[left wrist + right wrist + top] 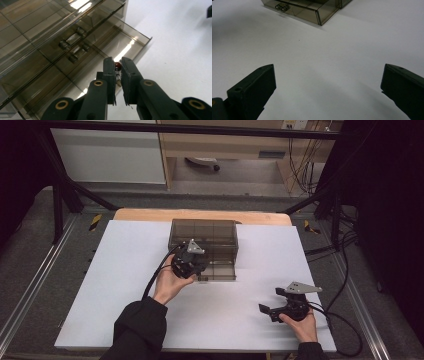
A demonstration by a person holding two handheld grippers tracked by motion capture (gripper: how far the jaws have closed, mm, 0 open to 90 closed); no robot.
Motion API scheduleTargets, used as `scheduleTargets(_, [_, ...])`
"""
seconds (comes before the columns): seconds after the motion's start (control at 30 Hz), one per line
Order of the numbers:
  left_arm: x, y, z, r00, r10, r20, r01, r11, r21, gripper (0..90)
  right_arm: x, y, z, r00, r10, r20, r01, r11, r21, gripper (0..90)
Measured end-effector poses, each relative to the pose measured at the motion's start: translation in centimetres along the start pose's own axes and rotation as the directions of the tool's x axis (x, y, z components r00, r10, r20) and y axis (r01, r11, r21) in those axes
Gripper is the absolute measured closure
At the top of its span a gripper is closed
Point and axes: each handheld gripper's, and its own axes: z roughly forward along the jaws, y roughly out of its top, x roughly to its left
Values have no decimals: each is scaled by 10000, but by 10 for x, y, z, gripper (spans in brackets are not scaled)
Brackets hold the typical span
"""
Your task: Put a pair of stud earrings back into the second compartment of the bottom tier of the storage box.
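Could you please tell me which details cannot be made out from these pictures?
- The small red thing pinched in the left gripper: its jaws cover most of it in the left gripper view.
- High view: the left gripper hides part of the open drawer.
- Right gripper: the frame's edges cut off its body.

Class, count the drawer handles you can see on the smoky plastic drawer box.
2. Upper handle sits on the shut drawer; lower handle on the pulled-out drawer below it, near the left tool. Others may be hidden.
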Motion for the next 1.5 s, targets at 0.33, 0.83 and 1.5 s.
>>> scheduleTargets(0.33, [10,-6,16,9995,-170,-257,173,9998,91,819,0,0,0,10000,12,0,-12,10000,14,6])
scheduleTargets(0.83, [17,-17,44,9991,-286,-318,297,9990,337,816,0,0,1,10000,-8,-3,8,10000,22,6])
scheduleTargets(1.5, [10,-20,33,9995,-309,18,309,9994,139,632,0,0,1,10000,-5,-22,5,10000,-8,6])
